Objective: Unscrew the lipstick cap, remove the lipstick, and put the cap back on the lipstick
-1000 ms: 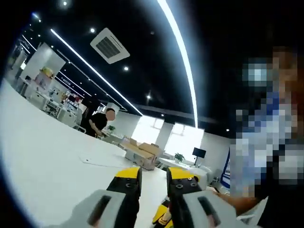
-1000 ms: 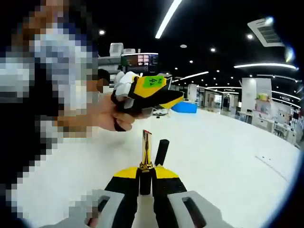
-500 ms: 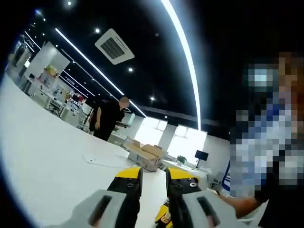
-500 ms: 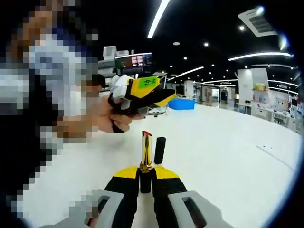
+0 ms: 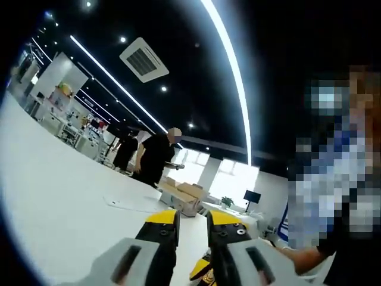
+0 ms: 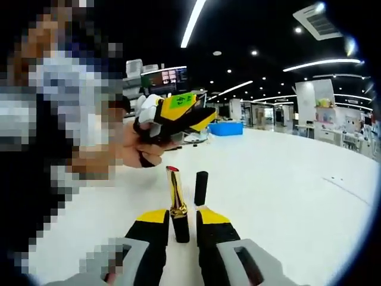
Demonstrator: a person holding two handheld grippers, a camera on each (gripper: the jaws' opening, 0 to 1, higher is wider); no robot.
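We count one lipstick (image 6: pixel 175 202), one cap (image 6: pixel 201 187) and two tongs. The lipstick stands upright on the white bench (image 6: pixel 286 196), its gold tube rising from a black base and its red tip bare at the top. The black cap stands upright on the bench just beside the lipstick, on its right in the right gripper view and apart from it.

The right tongs (image 6: pixel 180 220) sit low around the lipstick: the black base stands between the two yellow-and-black jaws, and a gap shows on both sides of it, so the jaws are parted and grip nothing. Beyond the lipstick, up and to the left in that view, a hand (image 6: pixel 134 149) holds the left tongs (image 6: pixel 178 116) above the bench, a green label on their yellow body.

In the left gripper view the left tongs (image 5: pixel 191 223) point out over the bench (image 5: pixel 53 202) with a clear gap between the jaws and nothing in it.

The bench is broad, white and smooth. Far past the lipstick lies one blue box (image 6: pixel 225 128), and in the left gripper view cardboard boxes (image 5: pixel 181 195) lie at the far edge. Two people in dark clothes (image 5: pixel 156 156) stand behind those boxes. The room is a large open hall with a black ceiling (image 5: pixel 196 71), long light strips (image 5: pixel 229 65), small round lamps, a square vent (image 5: pixel 143 59) and bright windows (image 5: pixel 232 179).
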